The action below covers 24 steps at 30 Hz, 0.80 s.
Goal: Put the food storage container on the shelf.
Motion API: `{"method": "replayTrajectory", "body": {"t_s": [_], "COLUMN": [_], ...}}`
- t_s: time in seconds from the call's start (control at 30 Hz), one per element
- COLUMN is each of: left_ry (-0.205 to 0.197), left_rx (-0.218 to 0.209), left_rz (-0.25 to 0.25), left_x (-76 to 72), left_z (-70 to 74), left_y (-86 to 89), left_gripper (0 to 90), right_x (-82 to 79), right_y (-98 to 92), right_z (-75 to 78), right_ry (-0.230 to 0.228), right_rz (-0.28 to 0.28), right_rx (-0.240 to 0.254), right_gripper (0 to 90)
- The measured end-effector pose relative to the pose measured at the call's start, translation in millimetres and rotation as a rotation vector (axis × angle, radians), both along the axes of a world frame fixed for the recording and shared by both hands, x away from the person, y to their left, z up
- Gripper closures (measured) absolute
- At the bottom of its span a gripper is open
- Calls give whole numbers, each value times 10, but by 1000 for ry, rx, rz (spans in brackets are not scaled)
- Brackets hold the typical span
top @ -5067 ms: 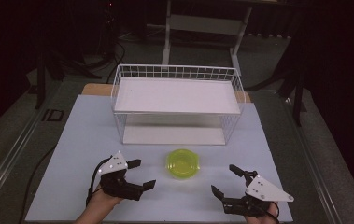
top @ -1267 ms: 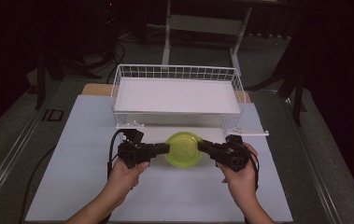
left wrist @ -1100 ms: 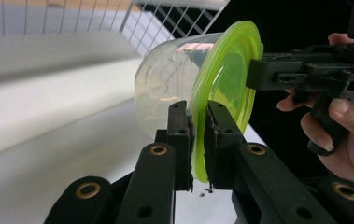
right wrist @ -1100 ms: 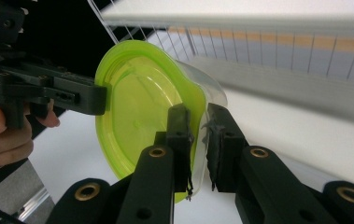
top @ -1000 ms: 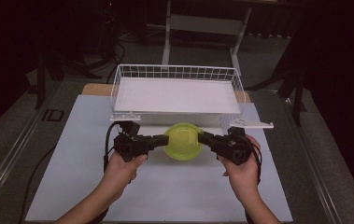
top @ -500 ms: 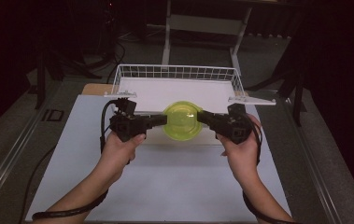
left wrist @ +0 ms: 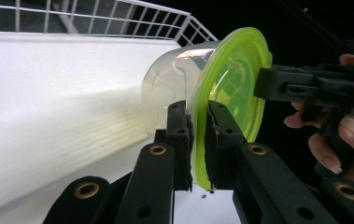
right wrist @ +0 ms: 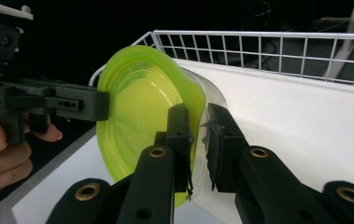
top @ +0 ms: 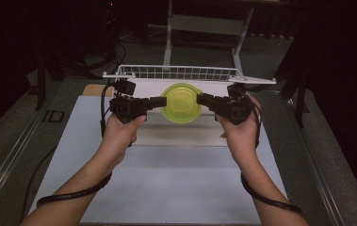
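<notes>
container (top: 181, 101): round clear plastic tub, glossy lime-green lid with raised rim; held in the air just above near edge of basket
basket (top: 176, 72): white wire grid, flat white liner
writing: "ID" on left floor strip
left gripper (top: 159, 101): clamped on lid rim, pointing right
right gripper (top: 202, 99): clamped on opposite rim, pointing left

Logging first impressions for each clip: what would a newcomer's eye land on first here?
The yellow-green lidded container, held in the air between both hands at the middle of the high view, just in front of the white wire basket. The left tool and the right tool each pinch its lid rim from opposite sides. In the gripper views its clear tub points toward the basket.
</notes>
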<state>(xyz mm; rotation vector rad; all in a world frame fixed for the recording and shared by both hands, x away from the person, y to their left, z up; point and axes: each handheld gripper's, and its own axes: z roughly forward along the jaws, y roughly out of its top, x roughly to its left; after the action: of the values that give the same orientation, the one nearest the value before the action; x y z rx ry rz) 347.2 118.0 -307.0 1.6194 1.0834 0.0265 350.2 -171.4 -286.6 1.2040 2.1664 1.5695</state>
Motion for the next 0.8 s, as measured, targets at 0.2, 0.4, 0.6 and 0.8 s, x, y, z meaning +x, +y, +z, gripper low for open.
{"method": "replayTrajectory", "body": {"t_s": [0.2, 0.4, 0.6, 0.8], "left_ry": [15, 53, 53, 66], "left_rx": [8, 10, 14, 3], "left_rz": [13, 24, 33, 48], "left_x": [110, 262, 318, 381], "left_z": [-29, -94, -99, -122], "left_y": [-4, -4, 0, 9], "left_gripper": [812, 806, 783, 755], "right_x": [139, 263, 410, 501], "right_y": [16, 39, 35, 51], "right_z": [-33, -72, -86, -102], "right_ry": [36, 75, 153, 179], "right_rz": [-14, -23, -19, -41], "right_rx": [5, -7, 18, 14], "right_gripper": [805, 806, 804, 797]}}
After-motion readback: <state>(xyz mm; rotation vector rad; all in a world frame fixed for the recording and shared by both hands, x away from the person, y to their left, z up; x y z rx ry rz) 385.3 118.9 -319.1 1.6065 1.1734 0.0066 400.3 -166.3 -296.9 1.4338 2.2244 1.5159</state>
